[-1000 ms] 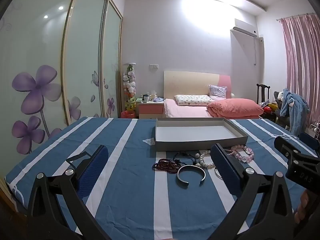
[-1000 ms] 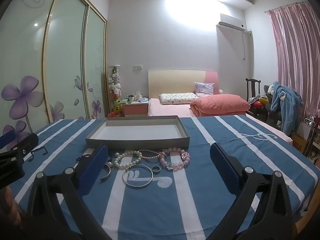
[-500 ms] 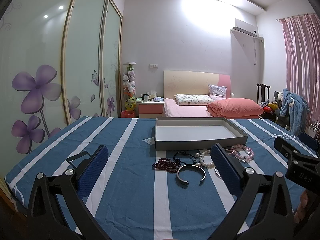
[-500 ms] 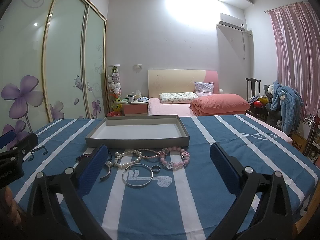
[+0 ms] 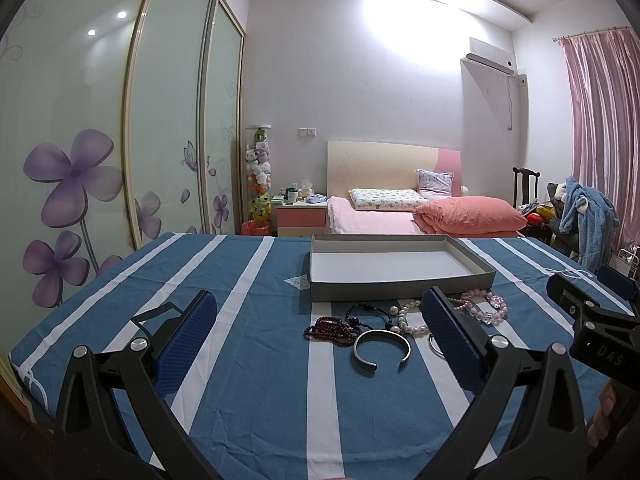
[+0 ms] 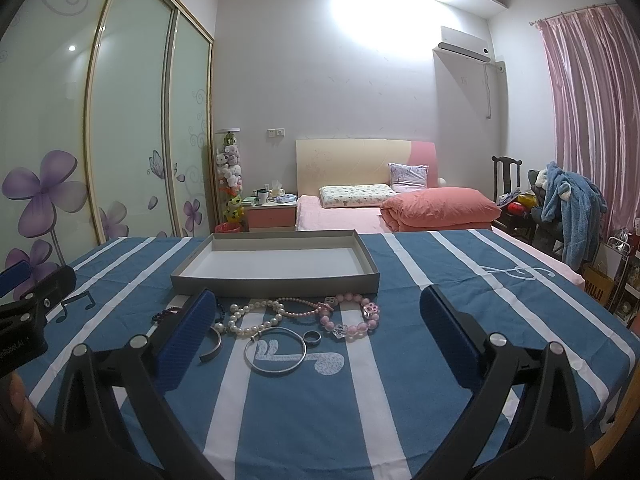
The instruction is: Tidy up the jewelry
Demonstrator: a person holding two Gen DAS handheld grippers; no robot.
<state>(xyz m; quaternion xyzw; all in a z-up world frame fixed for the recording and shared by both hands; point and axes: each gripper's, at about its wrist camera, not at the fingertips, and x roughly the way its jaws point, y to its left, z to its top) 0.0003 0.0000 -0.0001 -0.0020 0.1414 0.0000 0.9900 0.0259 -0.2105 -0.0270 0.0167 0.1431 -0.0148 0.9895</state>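
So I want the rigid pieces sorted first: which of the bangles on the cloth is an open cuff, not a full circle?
The dark cuff beside the dark red beads; the thin silver bangle is a closed hoop.

A pink bed [image 5: 376, 222] stands beyond the blue striped cloth [image 5: 248, 364], near pink curtains [image 6: 592, 120].

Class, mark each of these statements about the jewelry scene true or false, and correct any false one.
1. The grey tray holds no jewelry. True.
2. The pink bead bracelet lies inside the tray. False: it lies on the striped cloth, in front of the tray.
3. Both hand-held grippers are open. True: the left hand-held gripper and the right hand-held gripper grip nothing.
4. The small ring sits inside the silver bangle. False: it lies just outside the bangle's right edge.
5. The pearl strand lies left of the pink bracelet in the right wrist view. True.
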